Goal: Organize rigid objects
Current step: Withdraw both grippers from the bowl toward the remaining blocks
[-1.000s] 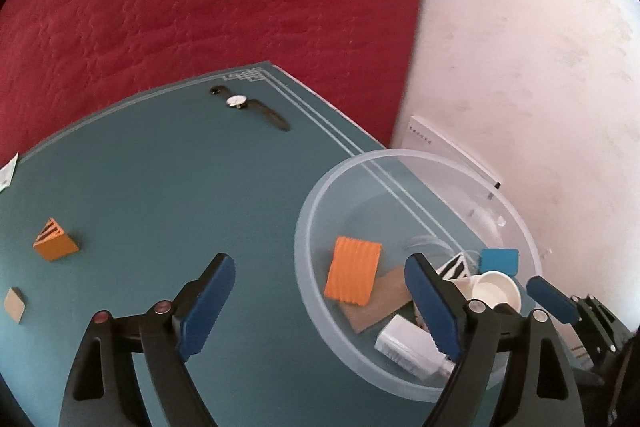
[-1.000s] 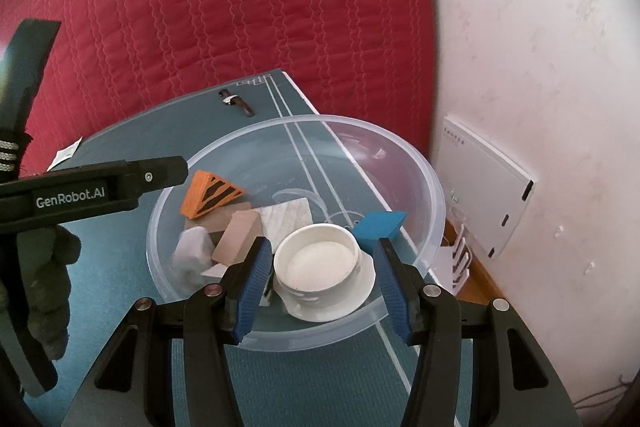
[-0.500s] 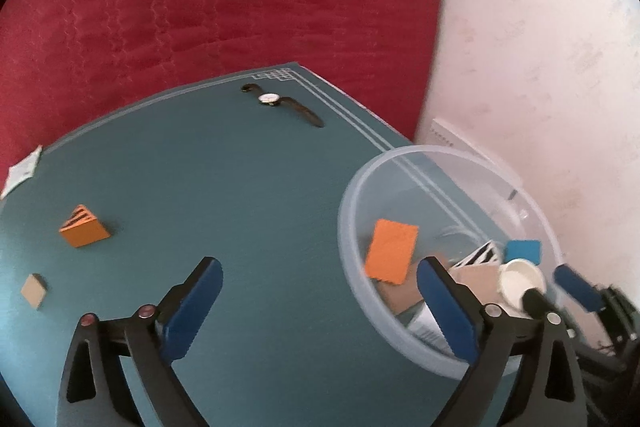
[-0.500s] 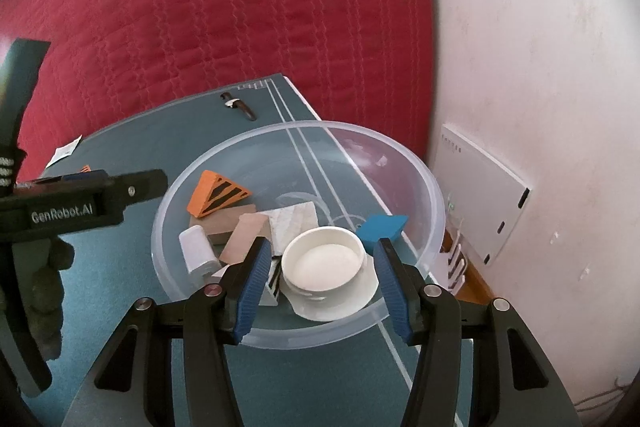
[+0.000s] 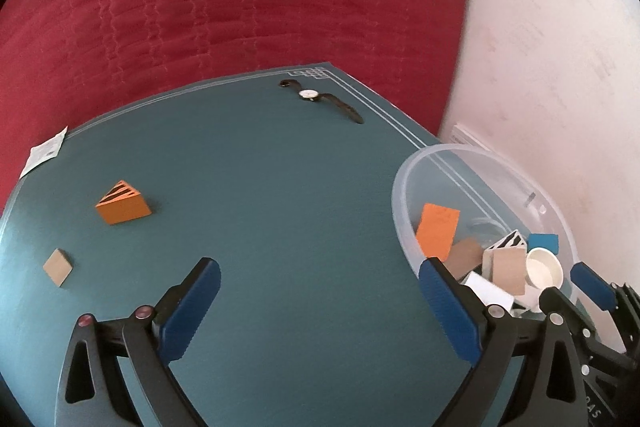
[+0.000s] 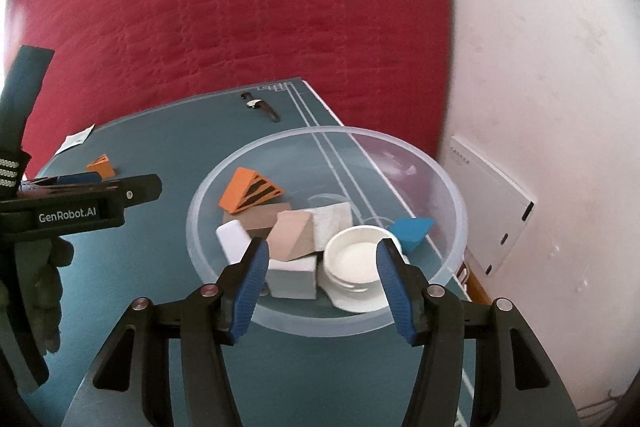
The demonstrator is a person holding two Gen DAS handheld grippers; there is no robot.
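A clear plastic bowl (image 6: 192, 227) at the teal table's right end holds an orange striped wedge (image 6: 250, 189), a tan block (image 6: 292, 235), a blue block (image 6: 412, 231), a white cup (image 6: 356, 255) and white blocks. My right gripper (image 6: 323, 247) hovers over the bowl's near rim, open, pressing on nothing. My left gripper (image 5: 320, 267) stands wide open and empty over bare table, to the left of the bowl (image 5: 400, 195). A second orange wedge (image 5: 124, 207) and a small tan tile (image 5: 58, 267) lie on the table further left.
A wristwatch (image 5: 320, 99) lies near the table's far corner and a paper slip (image 5: 44, 151) at its left edge. A red quilted cover (image 5: 240, 7) rises behind the table. A white wall panel (image 6: 492, 203) sits right of the bowl. A gloved hand (image 6: 44, 279) holds the left gripper.
My left gripper has moved left, away from the bowl, and its jaws have spread wider. The right gripper has stayed over the bowl.
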